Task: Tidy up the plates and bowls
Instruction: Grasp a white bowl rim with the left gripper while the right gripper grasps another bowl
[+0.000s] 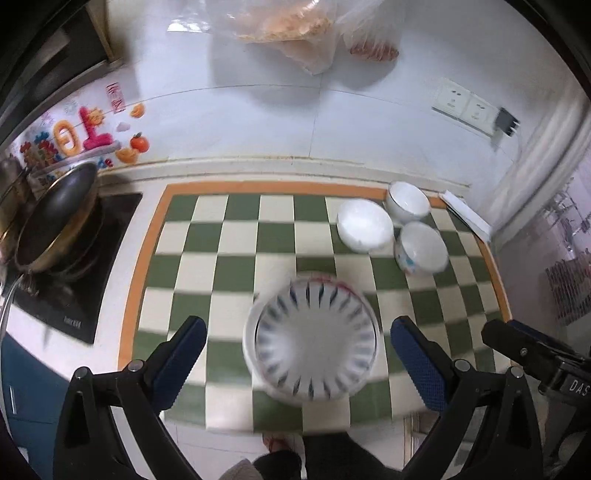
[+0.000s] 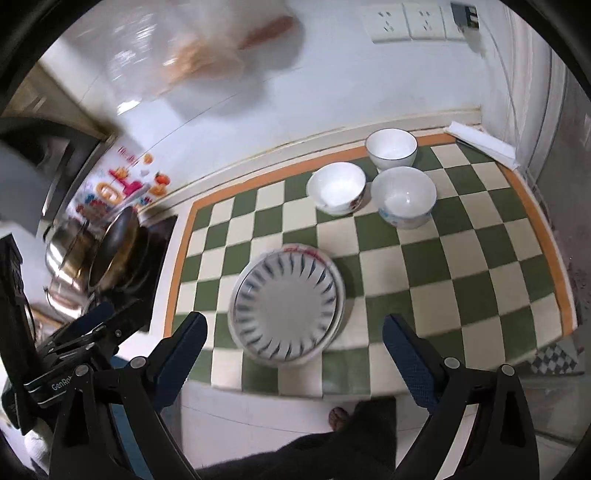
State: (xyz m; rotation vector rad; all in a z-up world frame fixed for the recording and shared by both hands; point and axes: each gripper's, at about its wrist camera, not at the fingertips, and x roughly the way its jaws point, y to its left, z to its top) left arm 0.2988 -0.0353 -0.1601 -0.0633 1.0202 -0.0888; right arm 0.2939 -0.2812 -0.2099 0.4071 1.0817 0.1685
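Observation:
A stack of plates with a blue-streaked rim lies near the front of the green-and-cream checked mat; it also shows in the right wrist view. Three white bowls stand at the mat's back right: a plain one, one with a red pattern and one with a blue pattern. My left gripper is open and empty, above the plates. My right gripper is open and empty, above the plates' front edge. The right gripper shows at the left view's right edge.
A stove with a dark pan and a steel pot stands left of the mat. Plastic bags hang on the tiled wall. Wall sockets are at the upper right. A folded white cloth lies in the back right corner.

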